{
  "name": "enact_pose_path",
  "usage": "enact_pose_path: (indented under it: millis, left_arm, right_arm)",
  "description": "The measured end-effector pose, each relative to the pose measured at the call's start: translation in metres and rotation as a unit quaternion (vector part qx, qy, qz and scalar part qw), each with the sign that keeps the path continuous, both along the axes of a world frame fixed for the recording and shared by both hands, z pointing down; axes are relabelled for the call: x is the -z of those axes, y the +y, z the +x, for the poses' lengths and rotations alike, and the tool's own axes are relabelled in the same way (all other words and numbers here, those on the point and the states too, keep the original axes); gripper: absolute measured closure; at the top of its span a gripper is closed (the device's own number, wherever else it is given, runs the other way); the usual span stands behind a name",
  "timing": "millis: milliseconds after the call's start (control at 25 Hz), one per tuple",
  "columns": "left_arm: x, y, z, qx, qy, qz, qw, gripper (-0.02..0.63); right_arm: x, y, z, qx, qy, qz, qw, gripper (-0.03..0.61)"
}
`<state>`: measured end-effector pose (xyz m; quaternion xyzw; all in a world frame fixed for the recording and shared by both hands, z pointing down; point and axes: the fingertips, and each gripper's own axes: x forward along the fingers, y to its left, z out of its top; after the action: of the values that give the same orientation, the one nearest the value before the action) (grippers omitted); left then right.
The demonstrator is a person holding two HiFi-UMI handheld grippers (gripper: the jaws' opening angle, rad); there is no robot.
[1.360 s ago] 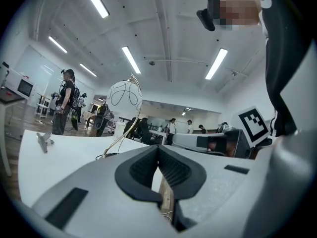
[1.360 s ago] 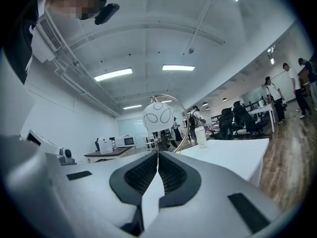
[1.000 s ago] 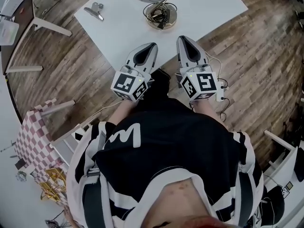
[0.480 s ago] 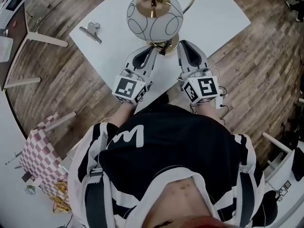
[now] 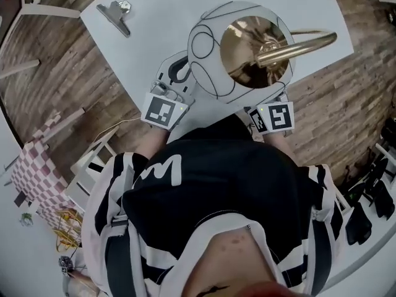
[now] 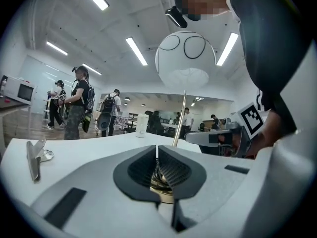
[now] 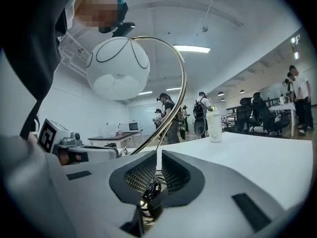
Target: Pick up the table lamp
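The table lamp has a white globe shade (image 5: 238, 51) on a curved brass arm (image 5: 306, 41). It stands on the white table (image 5: 161, 17). From the head view the shade hides the lamp's base and both grippers' tips. My left gripper (image 5: 176, 79) reaches in under the shade's left side, and only the marker cube of my right gripper (image 5: 275, 116) shows below it. In the left gripper view the left gripper (image 6: 157, 150) is shut, with the brass base (image 6: 161, 187) just beyond it. The right gripper (image 7: 158, 155) is shut too, a black cord (image 7: 151, 190) lying by its tips.
A metal binder clip (image 5: 117, 14) lies on the table's far left part. A white bottle (image 7: 214, 125) stands farther back on the table. Wooden floor surrounds the table, white table legs (image 5: 37, 8) show at the upper left, and people stand in the room behind.
Both grippers have moved forward over the table to the lamp's base. The globe shade now looms large in the head view and covers their tips.
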<state>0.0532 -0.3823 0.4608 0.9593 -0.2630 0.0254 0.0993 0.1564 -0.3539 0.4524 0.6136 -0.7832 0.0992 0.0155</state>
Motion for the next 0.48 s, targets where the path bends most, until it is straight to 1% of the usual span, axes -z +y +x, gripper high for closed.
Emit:
enact_pose_path:
  millis: [120, 200, 280, 360, 480]
  left_arm:
    - [-0.002, -0.002, 0.004, 0.011, -0.010, -0.002, 0.9999, 0.607]
    - [-0.004, -0.004, 0.007, 0.026, -0.018, -0.005, 0.9995, 0.607]
    - [-0.002, -0.004, 0.009, 0.044, -0.030, 0.006, 0.9986, 0.607]
    - [0.001, -0.003, 0.008, 0.065, -0.046, 0.021, 0.9966, 0.607]
    - [0.007, -0.003, 0.010, 0.092, -0.051, 0.039, 0.9936, 0.607]
  right_arm:
    - [-0.002, -0.008, 0.002, 0.020, -0.004, 0.003, 1.000, 0.557]
    - [-0.001, -0.014, 0.006, 0.035, -0.016, 0.012, 0.999, 0.544]
    - [0.003, -0.019, 0.005, 0.055, -0.021, 0.015, 0.998, 0.523]
    - [0.006, -0.021, 0.003, 0.080, -0.018, 0.012, 0.997, 0.518]
    - [0.005, -0.022, 0.000, 0.117, -0.018, 0.006, 0.993, 0.497]
